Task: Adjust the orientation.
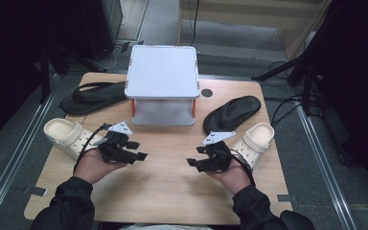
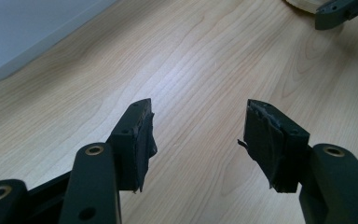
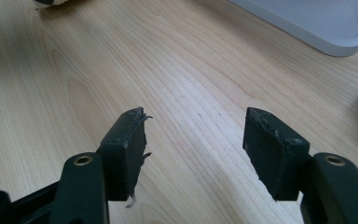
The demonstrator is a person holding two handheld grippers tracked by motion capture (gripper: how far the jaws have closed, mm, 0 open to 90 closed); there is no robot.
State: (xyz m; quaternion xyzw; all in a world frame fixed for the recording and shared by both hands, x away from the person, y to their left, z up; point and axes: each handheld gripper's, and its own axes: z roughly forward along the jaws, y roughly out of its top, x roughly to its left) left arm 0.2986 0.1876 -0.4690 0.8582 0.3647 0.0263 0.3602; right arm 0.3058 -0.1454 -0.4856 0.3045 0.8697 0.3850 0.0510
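Both grippers hover low over the wooden table (image 1: 167, 191), held in a person's hands and pointing toward each other. My left gripper (image 1: 139, 149) is open, and in the left gripper view (image 2: 198, 126) bare wood lies between its pads. My right gripper (image 1: 194, 156) is open too, and the right gripper view (image 3: 196, 135) has nothing between its jaws. A white lidded box (image 1: 163, 84) stands at the back centre, beyond the gap between the two grippers. A cream clog (image 1: 67, 136) lies left of my left hand and another cream clog (image 1: 256, 141) right of my right hand.
A black flip-flop (image 1: 93, 98) lies left of the box and a second black flip-flop (image 1: 232, 112) to its right. The box's corner (image 2: 18, 32) shows at the upper left of the left gripper view and its edge (image 3: 317, 18) at the upper right of the right gripper view.
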